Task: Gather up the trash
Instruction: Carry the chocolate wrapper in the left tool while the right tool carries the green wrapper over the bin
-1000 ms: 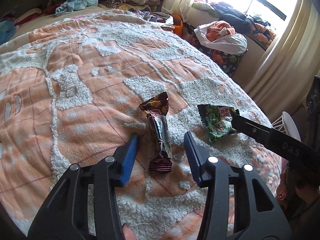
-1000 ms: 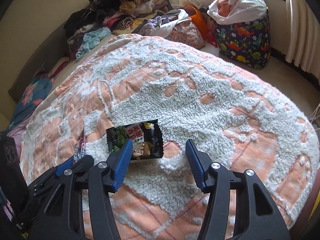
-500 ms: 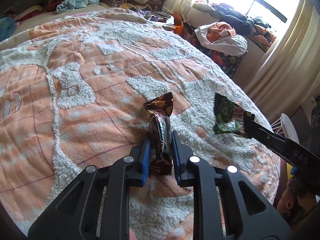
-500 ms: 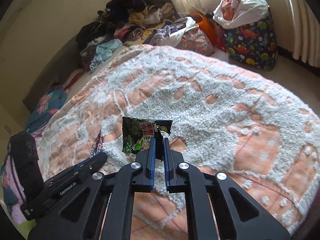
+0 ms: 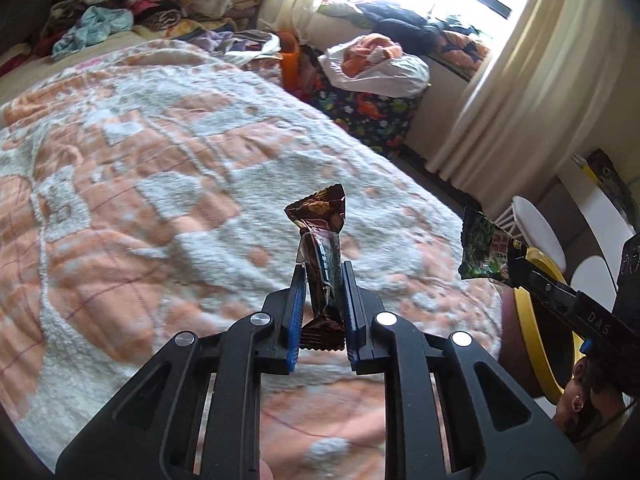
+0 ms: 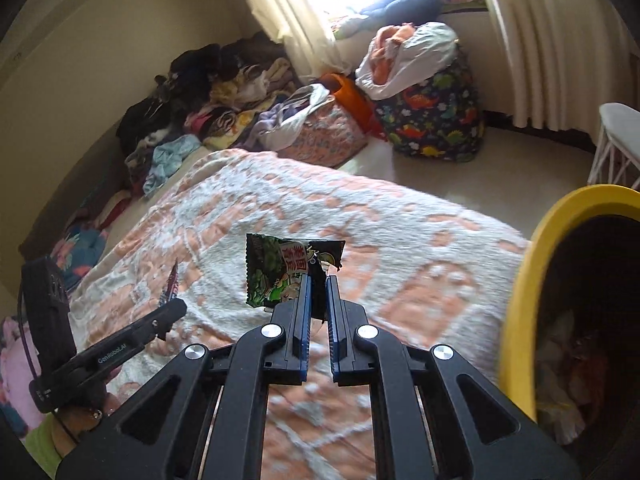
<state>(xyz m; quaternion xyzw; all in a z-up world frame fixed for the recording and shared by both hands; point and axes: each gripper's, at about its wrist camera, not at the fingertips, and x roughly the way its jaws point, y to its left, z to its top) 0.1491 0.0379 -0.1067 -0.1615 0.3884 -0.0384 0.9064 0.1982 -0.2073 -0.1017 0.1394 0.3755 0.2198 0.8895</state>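
Now | left tool (image 5: pixel 321 276) clamped low on brown bar wrapper (image 5: pixel 320 240), lifted off bed blanket (image 5: pixel 140 208) | right tool (image 6: pixel 316 284) pinches green snack packet (image 6: pixel 286 270) by one corner | risk: slick foil slips out mid-carry | yellow bin (image 6: pixel 520 308) further right: packet may catch its rim, fall outside
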